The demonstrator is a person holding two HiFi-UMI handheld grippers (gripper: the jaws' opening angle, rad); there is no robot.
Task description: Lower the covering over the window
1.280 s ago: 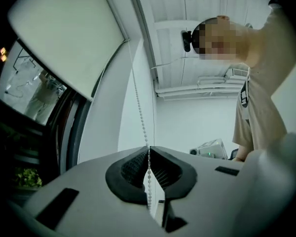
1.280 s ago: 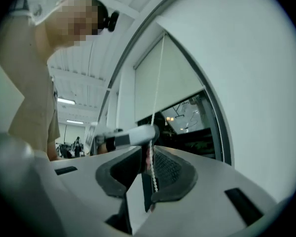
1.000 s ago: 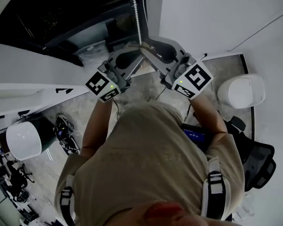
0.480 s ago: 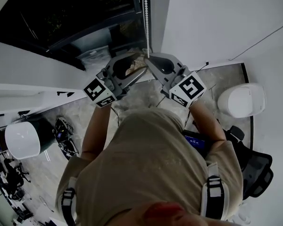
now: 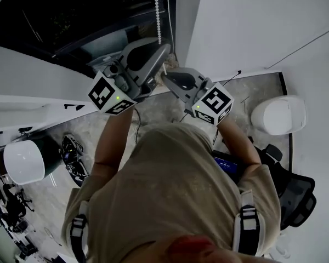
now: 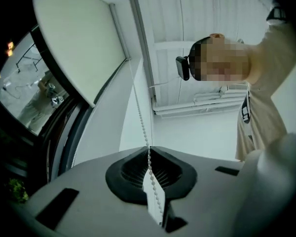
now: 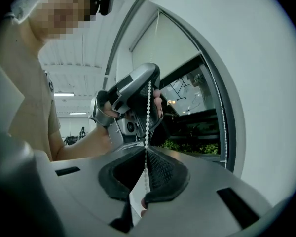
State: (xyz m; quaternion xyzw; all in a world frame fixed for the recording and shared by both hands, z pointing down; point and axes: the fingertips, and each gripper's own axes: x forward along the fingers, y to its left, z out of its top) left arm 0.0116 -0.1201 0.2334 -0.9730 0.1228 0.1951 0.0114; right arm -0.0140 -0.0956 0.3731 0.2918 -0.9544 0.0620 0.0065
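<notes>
A white bead chain (image 5: 156, 15) hangs by the dark window (image 5: 71, 15), under the rolled cream blind (image 6: 79, 43). My left gripper (image 5: 165, 48) is the upper one, and its jaws have just been closing: they are shut on the bead chain (image 6: 140, 117), which runs up from the left gripper's (image 6: 149, 149) tips. Just below, my right gripper (image 5: 164, 76) has closed within the last second and pinches the same bead chain (image 7: 148, 112) at the right gripper's (image 7: 146, 149) tips. The left gripper (image 7: 138, 90) shows above it, in front of the blind (image 7: 167, 46).
A white wall (image 5: 252, 21) flanks the window on the right. On the floor far below stand a white round seat (image 5: 278, 107), another white round seat (image 5: 24, 160) and a black chair (image 5: 296, 190). The person's torso fills the lower middle of the head view.
The left gripper has climbed the chain and now sits above the right one. The right gripper has come down slightly, still on the chain.
</notes>
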